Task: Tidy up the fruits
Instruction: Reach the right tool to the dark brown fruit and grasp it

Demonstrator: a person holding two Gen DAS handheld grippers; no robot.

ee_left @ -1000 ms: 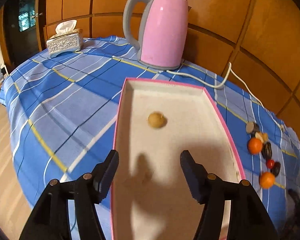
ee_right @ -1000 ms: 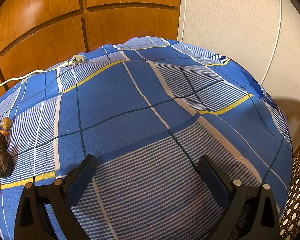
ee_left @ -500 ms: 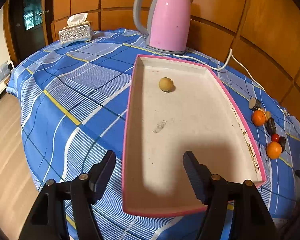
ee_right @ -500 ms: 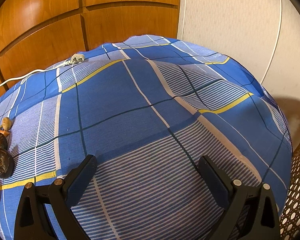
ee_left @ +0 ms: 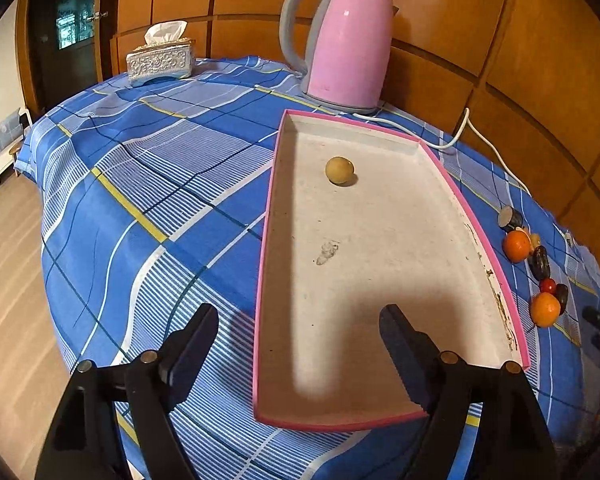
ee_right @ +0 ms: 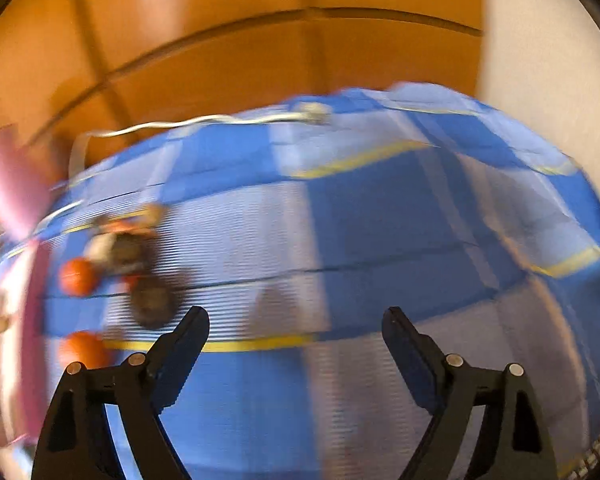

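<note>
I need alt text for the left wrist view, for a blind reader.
The open left gripper hovers over the near end of a shallow pink-rimmed tray holding one round tan fruit. Two small orange fruits and dark ones lie on blue plaid cloth right of it.

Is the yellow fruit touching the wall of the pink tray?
Apart. The left wrist view shows the yellow fruit on the floor of the pink tray, with bare floor all around it.
</note>
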